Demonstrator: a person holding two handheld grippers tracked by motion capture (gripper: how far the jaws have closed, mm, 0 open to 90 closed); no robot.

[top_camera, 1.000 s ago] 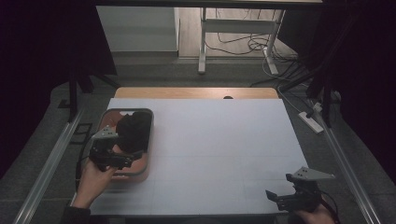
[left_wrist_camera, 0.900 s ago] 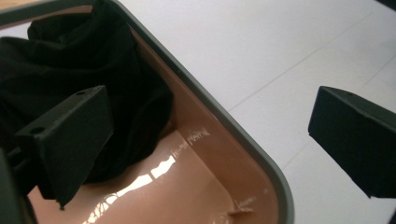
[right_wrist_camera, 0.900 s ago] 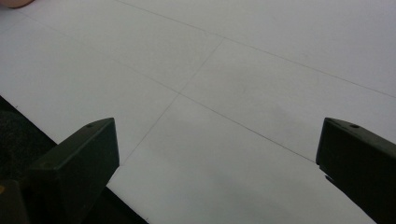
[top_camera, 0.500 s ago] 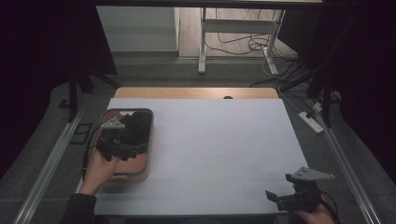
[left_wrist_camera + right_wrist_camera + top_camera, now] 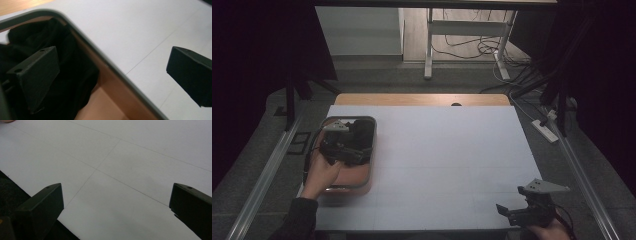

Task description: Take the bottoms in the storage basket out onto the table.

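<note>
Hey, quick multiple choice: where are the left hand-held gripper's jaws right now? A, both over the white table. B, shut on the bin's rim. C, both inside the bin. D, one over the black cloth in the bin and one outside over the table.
D: in the left gripper view the left hand-held gripper is open astride the bin rim, one jaw over the black cloth, the other over the table.

Black cloth (image 5: 75, 75) half hidden behind left claw (image 5: 112, 65)
</note>
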